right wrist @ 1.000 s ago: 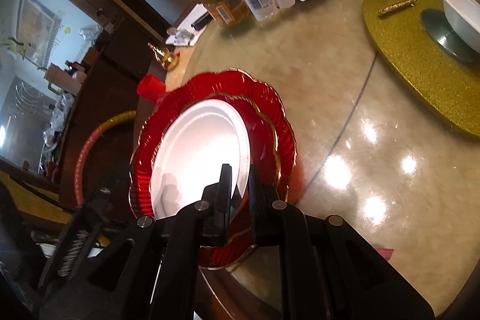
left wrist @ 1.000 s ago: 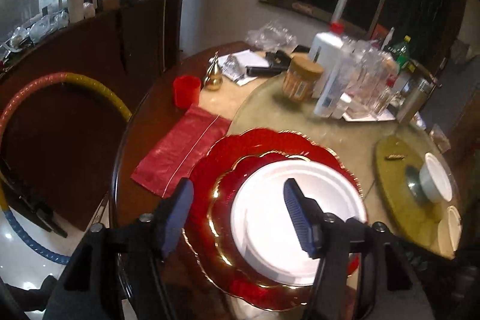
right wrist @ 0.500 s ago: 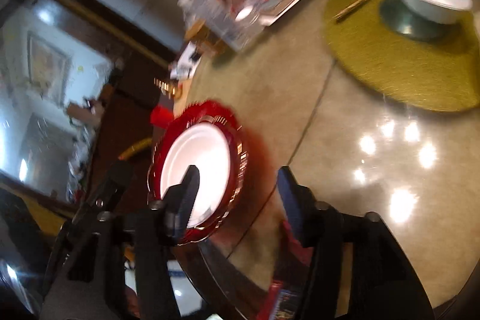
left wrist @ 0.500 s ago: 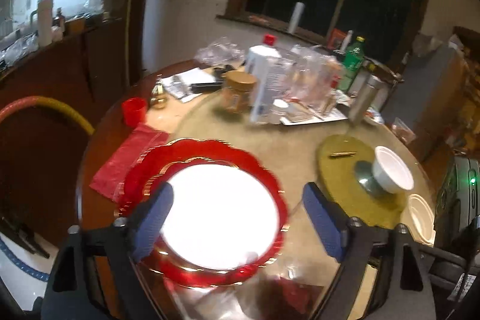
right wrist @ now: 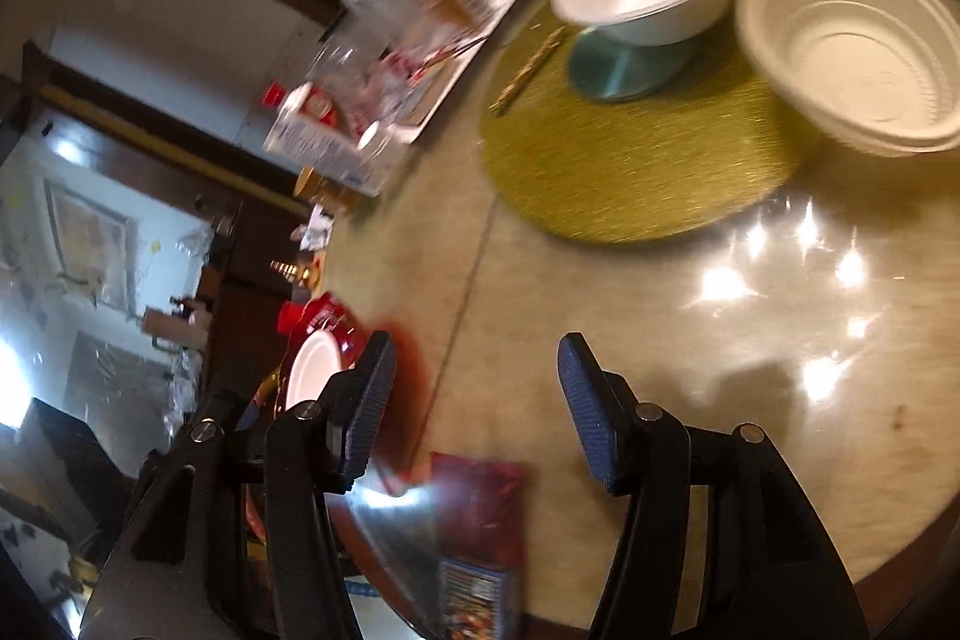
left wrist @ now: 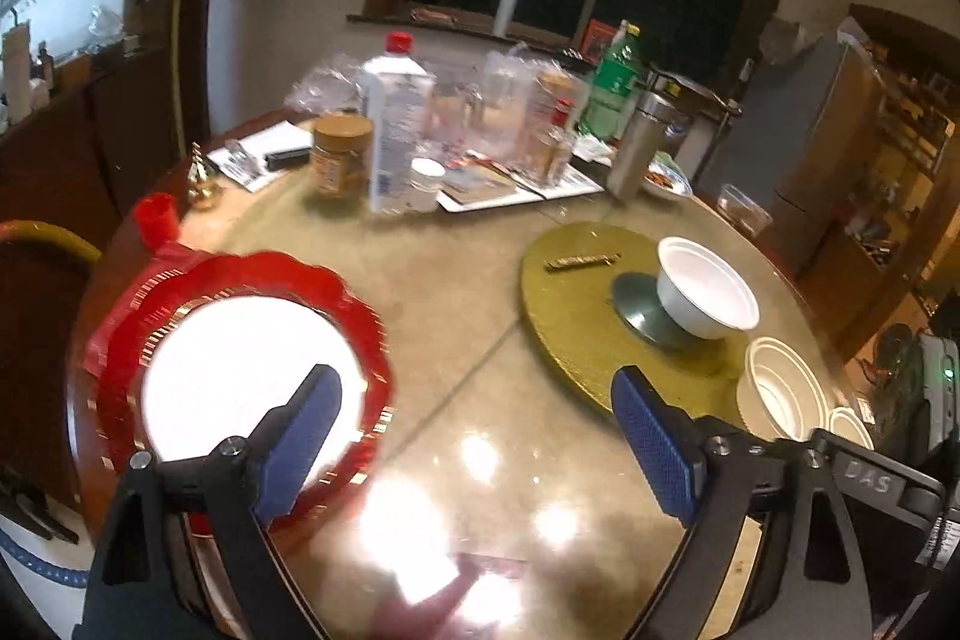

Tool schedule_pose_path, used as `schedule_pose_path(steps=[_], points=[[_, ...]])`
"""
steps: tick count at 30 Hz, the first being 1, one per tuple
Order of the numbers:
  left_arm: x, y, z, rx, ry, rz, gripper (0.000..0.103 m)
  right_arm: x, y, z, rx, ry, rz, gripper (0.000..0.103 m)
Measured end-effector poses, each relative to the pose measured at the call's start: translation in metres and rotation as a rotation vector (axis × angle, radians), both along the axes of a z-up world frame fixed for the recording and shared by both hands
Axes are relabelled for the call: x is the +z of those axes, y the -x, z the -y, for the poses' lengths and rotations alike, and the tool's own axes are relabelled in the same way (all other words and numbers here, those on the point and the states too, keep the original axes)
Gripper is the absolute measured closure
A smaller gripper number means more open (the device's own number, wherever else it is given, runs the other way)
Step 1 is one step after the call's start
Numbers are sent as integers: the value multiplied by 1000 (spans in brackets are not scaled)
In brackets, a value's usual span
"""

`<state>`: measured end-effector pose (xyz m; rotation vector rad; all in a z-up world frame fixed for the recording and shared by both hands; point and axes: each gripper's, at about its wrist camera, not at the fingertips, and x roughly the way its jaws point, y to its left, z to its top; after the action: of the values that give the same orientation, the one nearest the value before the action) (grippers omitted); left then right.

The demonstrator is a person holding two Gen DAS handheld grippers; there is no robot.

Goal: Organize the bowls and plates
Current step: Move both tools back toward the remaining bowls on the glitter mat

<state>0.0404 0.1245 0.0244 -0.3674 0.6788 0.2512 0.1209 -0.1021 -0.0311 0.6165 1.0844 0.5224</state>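
White plate (left wrist: 240, 376) lies in red scalloped charger (left wrist: 252, 274) near table's (left wrist: 456, 292) left edge. White bowl (left wrist: 708, 289), empty, sits on grey disc (left wrist: 636, 304) atop gold mat (left wrist: 576, 316); stacked white bowls (left wrist: 780, 394), top one empty, stand just beside mat at right rim. Bottles & jars (left wrist: 396, 124) crowd far side; tray (left wrist: 510, 190) w/ mixed items, contents unclear. Left gripper (left wrist: 474, 436): jaws wide apart, nothing btwn, over bare glossy top btwn charger & mat. Right gripper (right wrist: 474, 406): jaws just opened, apart, nothing btwn; red packet (right wrist: 480, 526) at near edge below. Open room: centre strip of table.
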Motion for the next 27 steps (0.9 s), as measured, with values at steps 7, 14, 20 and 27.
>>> schedule_pose_path(steps=[7,14,20,27], points=[[-10,-38,27,-40,71,-41,11,11,-18,65,-124,-40,0,46],[-15,-92,55,-77,74,-78,11,24,-62,100,-193,-52,-6,46],[-15,-136,81,-90,45,-93,11,28,-97,113,-204,-74,-31,46],[-25,-187,96,-113,59,-128,11,25,-146,126,-250,-93,-61,46]])
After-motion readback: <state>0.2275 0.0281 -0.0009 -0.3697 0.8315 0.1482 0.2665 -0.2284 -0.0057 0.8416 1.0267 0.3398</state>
